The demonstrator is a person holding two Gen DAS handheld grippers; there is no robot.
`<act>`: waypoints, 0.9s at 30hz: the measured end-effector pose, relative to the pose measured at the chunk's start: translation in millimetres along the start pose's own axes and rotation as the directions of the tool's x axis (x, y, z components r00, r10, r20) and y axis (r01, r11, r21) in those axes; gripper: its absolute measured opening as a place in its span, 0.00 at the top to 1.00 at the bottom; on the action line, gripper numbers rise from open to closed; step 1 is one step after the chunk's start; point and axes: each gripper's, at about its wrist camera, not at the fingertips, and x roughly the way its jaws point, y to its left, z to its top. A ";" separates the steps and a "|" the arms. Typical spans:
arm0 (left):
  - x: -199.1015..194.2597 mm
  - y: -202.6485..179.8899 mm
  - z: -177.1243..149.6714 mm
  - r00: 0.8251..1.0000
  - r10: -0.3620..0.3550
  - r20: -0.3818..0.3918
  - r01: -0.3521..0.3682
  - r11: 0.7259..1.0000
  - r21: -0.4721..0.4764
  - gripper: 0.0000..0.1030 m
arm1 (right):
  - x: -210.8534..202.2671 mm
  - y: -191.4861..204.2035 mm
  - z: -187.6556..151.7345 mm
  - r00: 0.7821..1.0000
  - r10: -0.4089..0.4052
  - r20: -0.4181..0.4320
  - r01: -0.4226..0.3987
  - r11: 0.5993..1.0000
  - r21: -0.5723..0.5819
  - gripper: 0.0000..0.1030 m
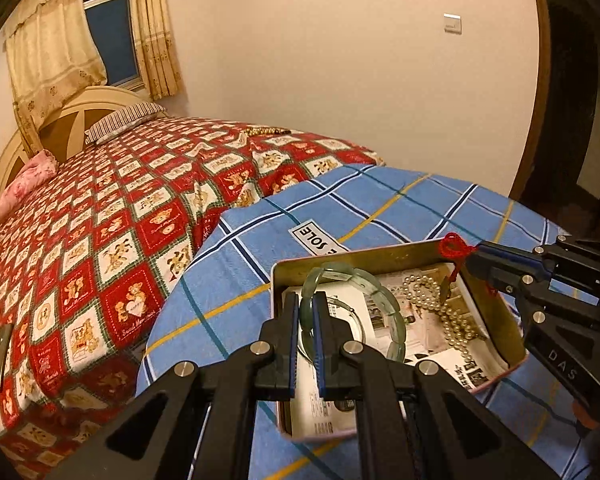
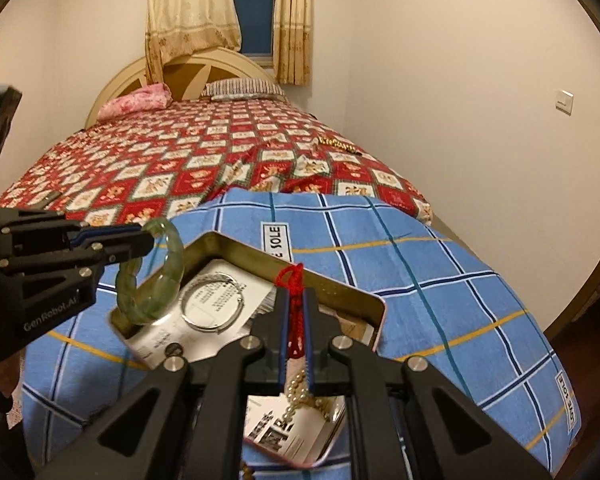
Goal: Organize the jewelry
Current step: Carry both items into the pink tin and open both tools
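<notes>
An open gold-lined tin (image 1: 400,254) (image 2: 340,284) lies on a blue plaid cloth. In it are a pearl necklace (image 1: 440,304) (image 2: 296,396), a silver bangle (image 1: 356,320) (image 2: 212,304) and printed papers. My left gripper (image 1: 306,300) (image 2: 150,238) is shut on a green jade bangle (image 1: 380,292) (image 2: 172,264), which stands upright over the tin's left end. My right gripper (image 2: 296,300) (image 1: 470,260) is shut on a red knotted cord (image 2: 294,280) (image 1: 454,246) above the tin's far rim. The cord's lower end hangs toward the pearls.
The blue plaid cloth (image 1: 260,240) (image 2: 420,260) covers the foot of a bed with a red teddy-bear quilt (image 1: 120,220) (image 2: 180,160). A gold beaded piece (image 1: 266,131) (image 2: 336,143) lies farther up the quilt by the wall. A dark flat object (image 1: 0,356) rests at the quilt's left.
</notes>
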 end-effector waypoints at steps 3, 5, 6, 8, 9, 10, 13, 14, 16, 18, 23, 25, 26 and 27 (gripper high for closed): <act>6.5 -4.4 1.2 1.000 0.002 -0.010 -0.002 1.000 0.021 0.94 | 9.2 -2.2 -1.3 1.000 -0.007 -0.020 0.007 1.000 0.002 0.92; 10.3 -6.8 0.2 1.000 0.002 -0.018 -0.002 1.000 0.027 0.94 | 13.6 -4.5 -3.0 0.999 -0.011 -0.033 0.011 1.000 0.004 0.92; 11.8 -7.7 -0.5 1.000 0.002 -0.022 -0.002 1.000 0.027 0.94 | 15.0 -5.6 -4.4 0.999 -0.014 -0.038 0.014 1.000 0.004 0.92; 15.0 -8.9 -2.9 1.000 0.004 -0.029 -0.004 1.000 0.028 0.94 | 17.6 -8.0 -7.6 0.999 -0.016 -0.052 0.017 1.000 0.008 0.92; 16.7 -9.5 -4.6 0.999 0.006 -0.035 -0.005 1.000 0.027 0.94 | 18.4 -9.3 -8.9 0.998 -0.018 -0.057 0.019 1.000 0.011 0.92; 18.6 -10.5 -5.9 0.999 0.007 -0.041 -0.006 1.000 0.027 0.94 | 19.1 -10.2 -9.8 0.998 -0.019 -0.063 0.020 1.000 0.012 0.92; 22.9 -12.3 -9.2 0.998 0.012 -0.056 -0.011 1.000 0.030 0.94 | 21.7 -13.3 -10.7 0.997 -0.020 -0.077 0.021 1.000 0.019 0.92; 23.6 -12.3 -10.1 0.998 0.013 -0.059 -0.011 0.999 0.031 0.94 | 22.1 -13.9 -10.9 0.996 -0.020 -0.081 0.021 1.000 0.021 0.92; 24.6 -13.3 -10.9 0.998 0.015 -0.062 -0.013 0.999 0.034 0.94 | 22.3 -14.2 -11.6 0.996 -0.020 -0.084 0.022 1.000 0.022 0.92; 25.0 -13.2 -11.3 0.998 0.015 -0.062 -0.013 0.999 0.035 0.94 | 22.6 -14.2 -12.0 0.996 -0.019 -0.087 0.021 1.000 0.022 0.92; 26.8 -16.2 -13.1 0.997 0.030 -0.076 -0.025 0.998 0.058 0.91 | 28.6 -13.5 -15.2 0.993 -0.011 -0.118 0.014 0.999 0.029 0.90; 25.5 -16.4 -14.9 0.995 0.046 -0.083 -0.041 0.997 0.060 0.88 | 30.4 -13.2 -17.8 0.991 -0.020 -0.134 0.024 0.999 0.030 0.65; 22.5 -15.9 -16.0 0.996 0.047 -0.079 -0.043 0.997 0.056 0.85 | 29.1 -13.0 -18.7 0.991 -0.024 -0.132 0.028 0.999 0.029 0.54; 19.2 -15.3 -16.4 0.997 0.042 -0.070 -0.038 0.998 0.053 0.83 | 25.9 -12.6 -19.8 0.992 -0.028 -0.122 0.031 0.999 0.028 0.40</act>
